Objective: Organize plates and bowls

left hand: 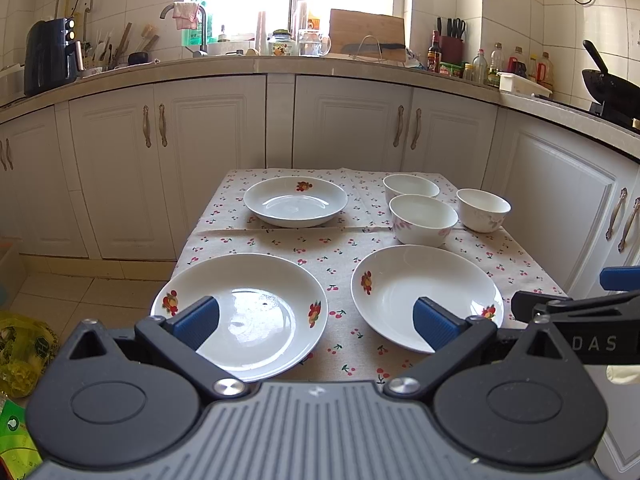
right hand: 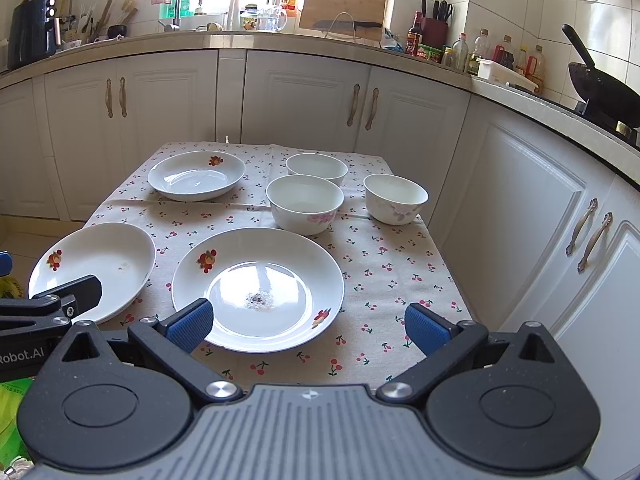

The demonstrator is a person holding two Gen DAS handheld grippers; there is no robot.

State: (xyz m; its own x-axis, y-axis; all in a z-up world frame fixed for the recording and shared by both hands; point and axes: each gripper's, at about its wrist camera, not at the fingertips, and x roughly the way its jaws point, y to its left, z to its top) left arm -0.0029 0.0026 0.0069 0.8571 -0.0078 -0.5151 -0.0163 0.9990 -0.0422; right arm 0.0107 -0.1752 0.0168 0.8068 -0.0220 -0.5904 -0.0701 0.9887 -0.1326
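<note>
3 plates (right hand: pixel 258 288), 3 bowls (right hand: pixel 305 204); both jaws wide, empty.

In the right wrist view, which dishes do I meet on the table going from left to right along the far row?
Far plate → back bowl → bowl with grey flowers.

A wok (right hand: pixel 600 88) sits right; an air fryer (left hand: pixel 50 56) left.

"DAS" shows on the right hand-held gripper (left hand: pixel 592 344); "Robot.AI" on the left hand-held gripper (right hand: pixel 24 354).
</note>
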